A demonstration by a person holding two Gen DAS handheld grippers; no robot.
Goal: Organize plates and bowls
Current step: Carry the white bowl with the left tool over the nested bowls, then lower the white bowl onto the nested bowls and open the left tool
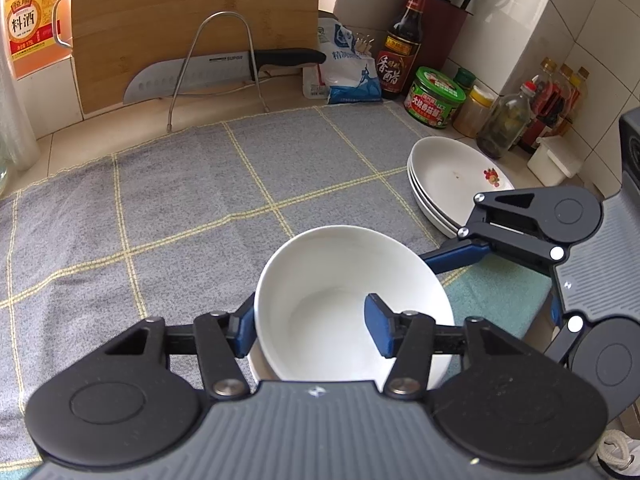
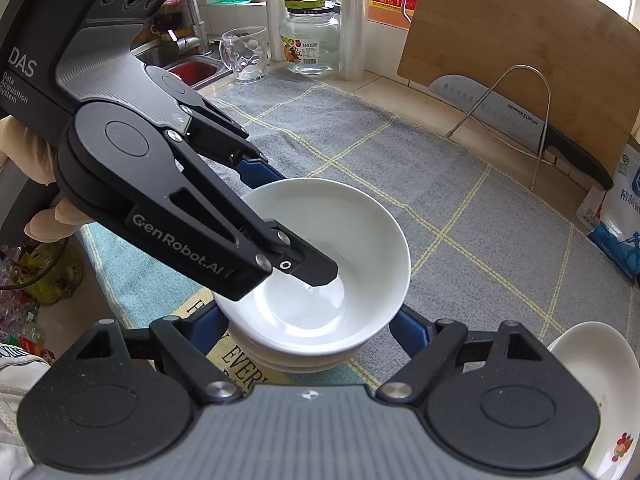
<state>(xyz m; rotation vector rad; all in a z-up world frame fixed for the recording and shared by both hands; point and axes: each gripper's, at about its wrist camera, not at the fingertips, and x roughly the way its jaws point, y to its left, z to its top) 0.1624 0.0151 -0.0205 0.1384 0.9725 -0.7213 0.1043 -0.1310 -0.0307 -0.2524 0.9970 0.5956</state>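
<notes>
A white bowl (image 1: 340,292) sits tilted on top of a stack of white bowls (image 2: 320,356) on the grey checked cloth (image 1: 180,200). My left gripper (image 1: 312,328) straddles the top bowl's rim, one finger inside and one outside; I cannot tell whether the pads press it. It also shows in the right wrist view (image 2: 264,232). My right gripper (image 2: 308,332) is open, its fingers either side of the bowl stack, not touching. A stack of white plates (image 1: 448,180) lies to the right; its rim also shows in the right wrist view (image 2: 600,392).
A cutting board (image 1: 192,28) and knife (image 1: 224,68) in a wire rack stand at the back. Sauce bottles and jars (image 1: 436,96) crowd the right rear corner. A sink (image 2: 188,68), glass mug (image 2: 246,56) and jar (image 2: 308,40) lie beyond the cloth's left end.
</notes>
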